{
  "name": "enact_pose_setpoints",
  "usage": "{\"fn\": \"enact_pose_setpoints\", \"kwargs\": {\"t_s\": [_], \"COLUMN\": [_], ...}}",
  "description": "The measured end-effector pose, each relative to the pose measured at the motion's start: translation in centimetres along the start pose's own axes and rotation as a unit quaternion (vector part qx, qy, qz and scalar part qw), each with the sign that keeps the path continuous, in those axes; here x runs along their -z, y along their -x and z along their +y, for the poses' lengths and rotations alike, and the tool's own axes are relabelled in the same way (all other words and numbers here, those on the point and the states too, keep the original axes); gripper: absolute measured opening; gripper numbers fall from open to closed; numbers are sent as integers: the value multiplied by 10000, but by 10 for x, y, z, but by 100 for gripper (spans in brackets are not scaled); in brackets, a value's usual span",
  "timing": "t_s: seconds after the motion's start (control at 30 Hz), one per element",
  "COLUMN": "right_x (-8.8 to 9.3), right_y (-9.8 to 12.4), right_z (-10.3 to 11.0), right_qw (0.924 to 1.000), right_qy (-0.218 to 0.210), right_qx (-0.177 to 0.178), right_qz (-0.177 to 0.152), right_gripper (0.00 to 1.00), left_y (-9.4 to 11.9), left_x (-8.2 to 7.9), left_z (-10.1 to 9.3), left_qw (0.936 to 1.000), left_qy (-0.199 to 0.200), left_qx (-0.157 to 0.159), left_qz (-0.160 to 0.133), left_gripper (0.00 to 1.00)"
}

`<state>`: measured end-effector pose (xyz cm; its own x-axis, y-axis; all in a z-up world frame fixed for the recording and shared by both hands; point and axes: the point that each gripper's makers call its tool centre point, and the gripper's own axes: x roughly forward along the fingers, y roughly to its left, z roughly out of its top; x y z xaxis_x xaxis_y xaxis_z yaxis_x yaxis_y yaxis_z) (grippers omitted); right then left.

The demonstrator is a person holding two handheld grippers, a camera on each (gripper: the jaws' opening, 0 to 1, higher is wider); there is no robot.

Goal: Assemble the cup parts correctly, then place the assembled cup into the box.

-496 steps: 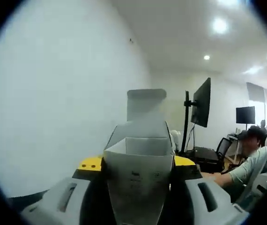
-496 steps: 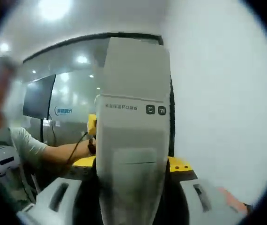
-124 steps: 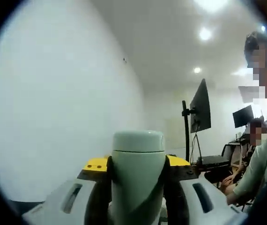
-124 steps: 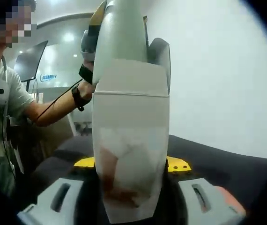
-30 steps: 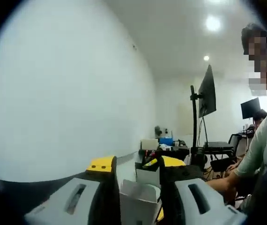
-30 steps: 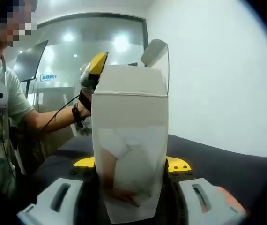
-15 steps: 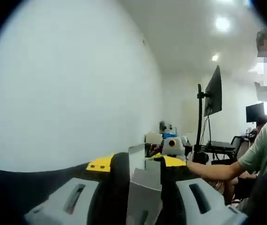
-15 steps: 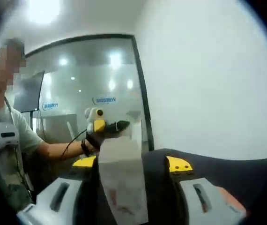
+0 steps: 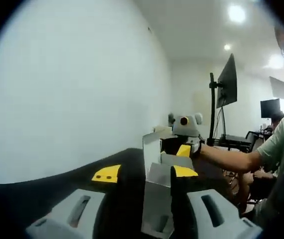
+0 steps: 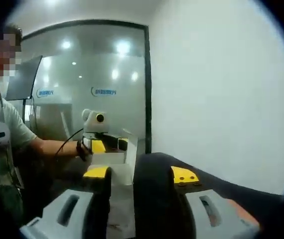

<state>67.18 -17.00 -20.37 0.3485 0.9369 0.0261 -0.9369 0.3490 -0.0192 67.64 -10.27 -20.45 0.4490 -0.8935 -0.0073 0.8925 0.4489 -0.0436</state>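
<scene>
Box [image 9: 158, 199] sits between both grippers, flaps up; left gripper [image 9: 149, 219] and right gripper [image 10: 119, 209] each clamp a wall (likely steadying it for closing). Cup unseen, presumably inside.

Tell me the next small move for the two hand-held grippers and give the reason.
Probably fold the raised flap shut. The white cardboard box sits on the dark table between the left hand-held gripper and the right hand-held gripper, its flap up.

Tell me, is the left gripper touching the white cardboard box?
Cannot tell. In the left gripper view, the white cardboard box stands between the left gripper jaws, but contact is not plain.
</scene>
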Motion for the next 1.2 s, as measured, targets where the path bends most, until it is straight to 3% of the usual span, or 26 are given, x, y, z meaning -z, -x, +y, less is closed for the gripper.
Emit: {"fn": "enact_pose_setpoints", "kwargs": {"t_s": [0.23,0.4,0.53,0.67,0.87,0.93,1.07,1.2], "right_x": [0,8,10,12,10,6,2,1], "right_y": [-5,-10,-13,-13,-13,-14,-14,-13], "right_z": [-1,0,2,3,4,3,7,14], "right_qw": [9997,9972,9953,9913,9810,9744,9634,9632], "right_qy": [188,395,536,768,1272,1694,2274,2363], "right_qx": [-28,-87,-87,-112,-39,105,322,338], "right_qz": [178,631,799,1066,1465,1476,1380,1232], "right_gripper": [42,42,42,41,39,38,30,26], "left_y": [-6,-14,-20,-25,-28,-27,-25,-21], "left_x": [2,8,11,17,19,17,12,11], "left_z": [2,-3,-9,-11,-13,-12,-14,-23], "left_qw": [9999,9990,9980,9951,9880,9862,9813,9757], "left_qy": [-16,-87,-97,-216,-615,-795,-1389,-1807], "left_qx": [72,197,332,455,496,445,417,562], "left_qz": [104,395,526,856,1325,1383,1267,1104], "left_gripper": [32,29,29,28,26,26,26,23]}}
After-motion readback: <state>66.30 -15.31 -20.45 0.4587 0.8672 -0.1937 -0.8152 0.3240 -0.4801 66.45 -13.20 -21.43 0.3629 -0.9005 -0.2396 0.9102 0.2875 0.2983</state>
